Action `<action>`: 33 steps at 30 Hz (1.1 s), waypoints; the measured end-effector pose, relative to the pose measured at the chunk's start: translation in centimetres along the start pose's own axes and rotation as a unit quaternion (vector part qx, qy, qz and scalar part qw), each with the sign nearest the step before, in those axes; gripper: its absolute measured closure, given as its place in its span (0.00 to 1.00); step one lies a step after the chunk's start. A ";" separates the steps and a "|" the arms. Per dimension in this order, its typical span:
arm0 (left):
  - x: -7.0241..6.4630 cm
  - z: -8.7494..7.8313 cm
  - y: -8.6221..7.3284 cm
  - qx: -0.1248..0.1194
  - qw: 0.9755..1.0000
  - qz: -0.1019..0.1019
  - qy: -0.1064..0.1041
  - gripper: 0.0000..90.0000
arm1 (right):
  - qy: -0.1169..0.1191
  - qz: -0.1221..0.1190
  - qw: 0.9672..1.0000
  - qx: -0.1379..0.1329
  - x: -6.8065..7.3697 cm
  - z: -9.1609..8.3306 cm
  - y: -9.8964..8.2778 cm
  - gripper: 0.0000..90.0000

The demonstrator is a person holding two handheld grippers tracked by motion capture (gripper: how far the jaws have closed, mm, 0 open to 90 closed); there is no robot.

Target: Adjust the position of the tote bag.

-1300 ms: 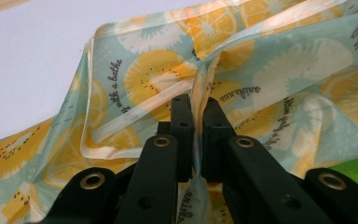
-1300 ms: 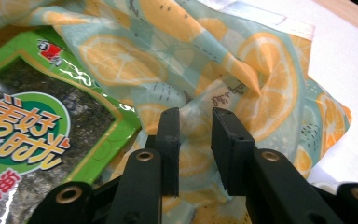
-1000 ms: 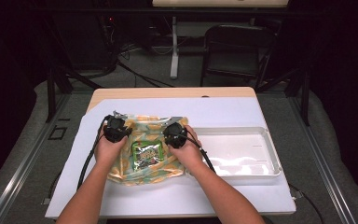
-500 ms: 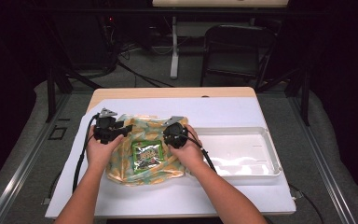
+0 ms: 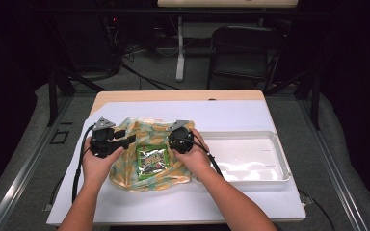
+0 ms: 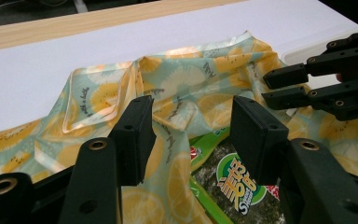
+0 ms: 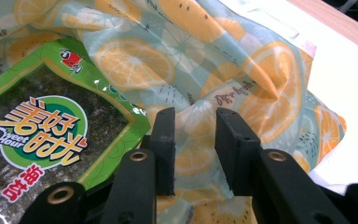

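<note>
Partly hidden under both hands, the crumpled citrus-print plastic bag (image 5: 147, 159) lies on the white table cover toward its left front, long axis left-right. Inside sits a green seaweed snack packet (image 5: 151, 161). Left gripper (image 6: 193, 133) jaws have just been opening, apart above the bag. Right gripper (image 7: 195, 144) jaws clamp a bag fold.

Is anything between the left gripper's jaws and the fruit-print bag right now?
Nothing visible does. The left gripper, whose jaws have just been opening, hangs open just above the fruit-print bag, with only air between. The seaweed packet lies under its jaws.
</note>
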State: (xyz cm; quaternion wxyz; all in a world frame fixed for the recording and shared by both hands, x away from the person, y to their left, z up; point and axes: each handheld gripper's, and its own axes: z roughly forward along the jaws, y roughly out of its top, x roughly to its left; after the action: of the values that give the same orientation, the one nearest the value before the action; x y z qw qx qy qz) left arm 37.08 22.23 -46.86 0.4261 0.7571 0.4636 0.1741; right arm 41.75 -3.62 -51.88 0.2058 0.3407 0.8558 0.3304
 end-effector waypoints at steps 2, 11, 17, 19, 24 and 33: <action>0.0 -0.1 -0.4 -0.001 1.000 -0.005 -0.004 0.53 | -0.001 -0.001 1.000 -0.002 0.0 -0.1 0.0 0.76; -0.9 1.4 -1.8 0.055 0.997 0.036 0.030 0.52 | -0.001 -0.003 1.000 -0.005 0.3 -0.2 0.1 0.74; -1.0 2.4 -2.5 0.081 0.994 0.056 0.050 0.82 | -0.003 -0.004 1.000 -0.017 0.2 -0.8 0.2 0.74; -0.9 2.7 -2.8 0.084 0.993 0.059 0.049 0.89 | 0.000 -0.004 1.000 -0.022 0.3 -1.1 0.4 0.74; -0.5 2.9 -3.2 0.087 0.992 0.067 0.060 0.96 | 0.004 -0.016 0.999 -0.040 0.9 -1.6 1.1 0.71; -0.5 2.5 -3.2 0.077 0.994 0.056 0.052 0.97 | 0.026 -0.037 0.999 -0.028 2.5 0.1 2.4 0.64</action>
State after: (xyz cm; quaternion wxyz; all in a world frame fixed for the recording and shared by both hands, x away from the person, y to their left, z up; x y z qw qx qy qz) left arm 36.75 21.21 -50.80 0.3309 0.8024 0.4544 0.2006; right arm 41.18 -0.49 -50.60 0.2053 0.2937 0.8633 0.3554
